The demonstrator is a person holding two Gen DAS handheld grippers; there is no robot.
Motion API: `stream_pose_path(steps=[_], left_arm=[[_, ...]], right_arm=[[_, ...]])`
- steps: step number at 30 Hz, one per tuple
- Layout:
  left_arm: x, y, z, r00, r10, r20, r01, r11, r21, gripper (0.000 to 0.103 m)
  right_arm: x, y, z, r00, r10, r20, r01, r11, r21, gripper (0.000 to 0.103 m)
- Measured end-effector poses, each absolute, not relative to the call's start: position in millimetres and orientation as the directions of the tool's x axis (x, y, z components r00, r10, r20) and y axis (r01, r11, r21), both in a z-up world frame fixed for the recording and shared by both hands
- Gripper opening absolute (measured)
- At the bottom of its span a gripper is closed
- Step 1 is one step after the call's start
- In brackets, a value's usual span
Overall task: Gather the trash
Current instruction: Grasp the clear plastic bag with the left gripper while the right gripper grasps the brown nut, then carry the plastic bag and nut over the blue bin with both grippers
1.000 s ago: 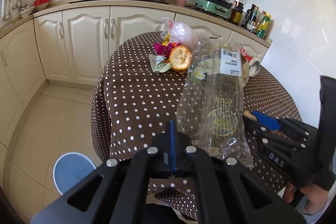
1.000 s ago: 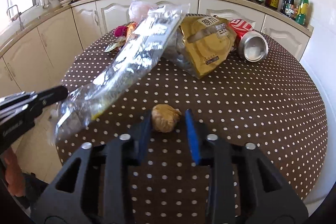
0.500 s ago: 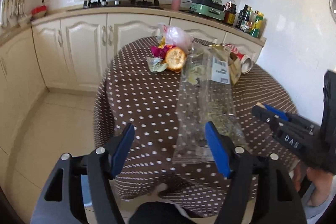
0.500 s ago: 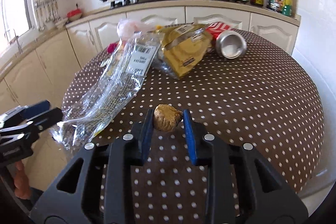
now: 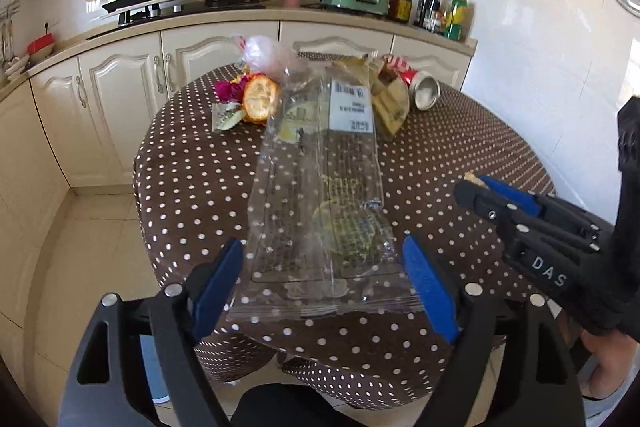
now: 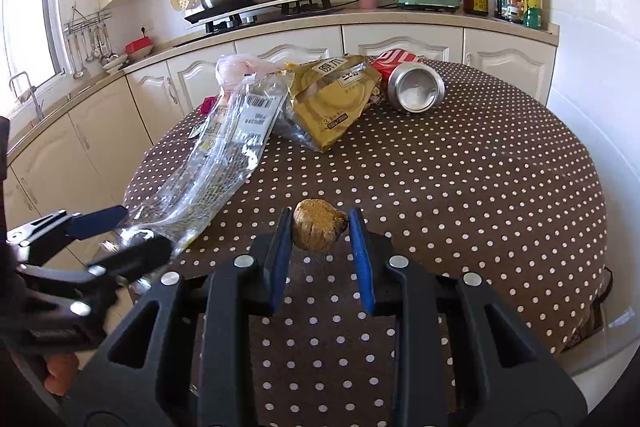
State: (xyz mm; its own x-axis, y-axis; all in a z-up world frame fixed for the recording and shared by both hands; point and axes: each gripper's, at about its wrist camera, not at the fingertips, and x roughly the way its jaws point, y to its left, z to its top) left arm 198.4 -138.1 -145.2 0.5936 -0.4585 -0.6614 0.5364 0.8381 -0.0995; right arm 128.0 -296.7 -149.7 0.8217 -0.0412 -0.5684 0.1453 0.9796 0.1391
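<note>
Brown lump between right gripper jaws; clear wrapper empty.

Trash is all on the brown polka-dot tabletop. Taking the long clear plastic wrapper as the reference: it lies flat, barcode label facing up, near end drooping over the tabletop edge. At its far end there's a yellow snack bag, crumpled, with a red can on its side just right of that. Far left of it sits an orange peel and a pinkish plastic bag. A brown crumpled ball sits to its right.
</note>
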Motion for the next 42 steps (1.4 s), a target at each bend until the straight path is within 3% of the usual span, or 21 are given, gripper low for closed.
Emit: stream_pose_path(steps=[5,14,15,16,18,25,31,42], left_arm=[[206,-144,-151,0.592,-0.422,-0.686,0.508,0.857,-0.089,0.08],[210,-135,-150,0.584,-0.433,-0.686,0.494,0.861,-0.123,0.066],[210,-133,-149,0.581,-0.443,-0.683,0.495,0.858,-0.135,0.053],[210,-132,-149,0.575,-0.458,-0.678,0.501,0.852,-0.151,0.031],[209,-126,-145,0.558,-0.499,-0.663,0.512,0.836,-0.198,0.011],[200,-116,-141,0.569,-0.519,-0.638,0.518,0.829,-0.212,0.003],[187,-84,-128,0.614,-0.521,-0.593,0.494,0.84,-0.225,0.002],[182,19,-132,0.706,-0.402,-0.583,0.325,0.916,-0.236,0.002]], right_arm=[[133,-295,-155,0.813,-0.026,-0.581,0.136,0.98,0.146,0.028],[136,-290,-159,0.804,-0.016,-0.595,0.122,0.983,0.139,0.028],[136,-289,-159,0.803,-0.016,-0.595,0.121,0.983,0.138,0.028],[136,-288,-159,0.803,-0.016,-0.595,0.121,0.983,0.137,0.028],[136,-286,-158,0.804,-0.016,-0.595,0.118,0.984,0.134,0.028],[132,-273,-153,0.811,-0.002,-0.585,0.093,0.988,0.124,0.028],[134,-245,-143,0.822,0.041,-0.568,0.029,0.993,0.112,0.028],[175,-140,-146,0.79,0.225,-0.571,-0.195,0.974,0.115,0.028]])
